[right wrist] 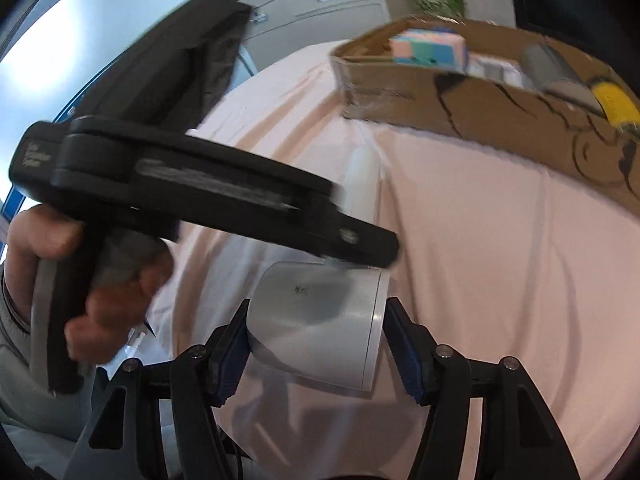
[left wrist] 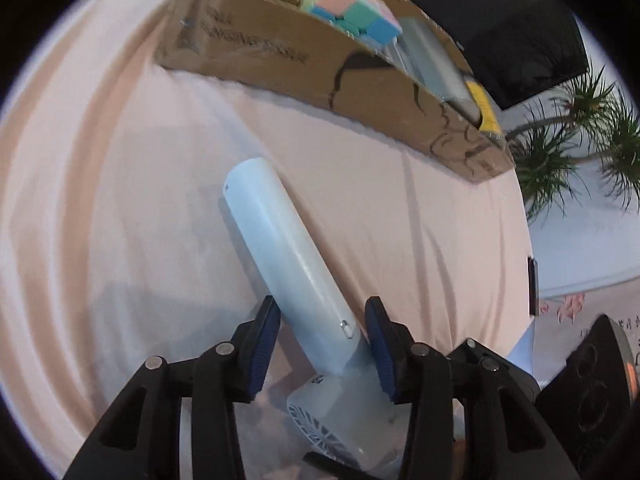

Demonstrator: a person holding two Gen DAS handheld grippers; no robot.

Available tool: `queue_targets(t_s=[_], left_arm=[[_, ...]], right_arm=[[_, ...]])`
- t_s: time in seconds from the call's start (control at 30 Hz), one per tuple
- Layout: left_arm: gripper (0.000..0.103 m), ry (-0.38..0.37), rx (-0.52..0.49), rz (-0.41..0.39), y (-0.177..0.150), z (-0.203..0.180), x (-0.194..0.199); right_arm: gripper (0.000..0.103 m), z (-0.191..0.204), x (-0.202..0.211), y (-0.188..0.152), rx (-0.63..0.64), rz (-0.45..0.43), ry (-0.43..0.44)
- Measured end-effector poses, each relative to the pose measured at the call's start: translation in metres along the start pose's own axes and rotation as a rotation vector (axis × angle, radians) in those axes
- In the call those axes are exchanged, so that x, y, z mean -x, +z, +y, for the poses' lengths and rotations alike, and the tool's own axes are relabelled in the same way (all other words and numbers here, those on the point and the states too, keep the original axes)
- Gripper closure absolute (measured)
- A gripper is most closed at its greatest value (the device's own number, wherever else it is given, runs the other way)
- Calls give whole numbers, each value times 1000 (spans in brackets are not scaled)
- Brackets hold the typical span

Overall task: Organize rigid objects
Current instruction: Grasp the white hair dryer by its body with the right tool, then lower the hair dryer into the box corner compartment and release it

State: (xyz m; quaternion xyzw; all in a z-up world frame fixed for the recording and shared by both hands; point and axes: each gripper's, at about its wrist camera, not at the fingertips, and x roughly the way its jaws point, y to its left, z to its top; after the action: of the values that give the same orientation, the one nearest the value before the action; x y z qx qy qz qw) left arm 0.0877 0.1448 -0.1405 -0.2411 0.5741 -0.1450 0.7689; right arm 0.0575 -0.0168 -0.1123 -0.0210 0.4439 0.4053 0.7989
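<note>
A pale blue handheld fan lies on the pink tablecloth (left wrist: 120, 208). Its long handle (left wrist: 280, 240) points toward the cardboard box (left wrist: 280, 60), and its round head (left wrist: 340, 420) sits near the camera. My left gripper (left wrist: 321, 308) is shut on the handle just above the head, with its blue pads against both sides. In the right wrist view my right gripper (right wrist: 318, 308) is shut on the fan head (right wrist: 320, 320), with its pads pressed on both flat faces. The left gripper's black body (right wrist: 200, 188), held by a hand (right wrist: 112, 292), reaches in from the left and covers most of the handle (right wrist: 360, 184).
The cardboard box (right wrist: 500, 108) stands at the far edge of the cloth. It holds a pastel puzzle cube (left wrist: 352, 12), a grey cylinder (left wrist: 436, 64) and a yellow item (left wrist: 488, 112). A potted plant (left wrist: 580, 152) stands to the right and a dark garment (right wrist: 192, 52) hangs behind.
</note>
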Motion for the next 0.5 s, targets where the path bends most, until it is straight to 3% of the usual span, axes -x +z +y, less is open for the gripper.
queue_targets(t_s=[0.2, 0.33, 0.5], left_arm=[[64, 69, -117, -148, 23, -23, 59], [63, 119, -270, -256, 91, -46, 112], [64, 141, -352, -286, 193, -62, 139]], right_arm=[[42, 22, 20, 26, 46, -109, -16], [42, 24, 34, 91, 57, -227, -12], [42, -2, 39, 206, 22, -271, 7]])
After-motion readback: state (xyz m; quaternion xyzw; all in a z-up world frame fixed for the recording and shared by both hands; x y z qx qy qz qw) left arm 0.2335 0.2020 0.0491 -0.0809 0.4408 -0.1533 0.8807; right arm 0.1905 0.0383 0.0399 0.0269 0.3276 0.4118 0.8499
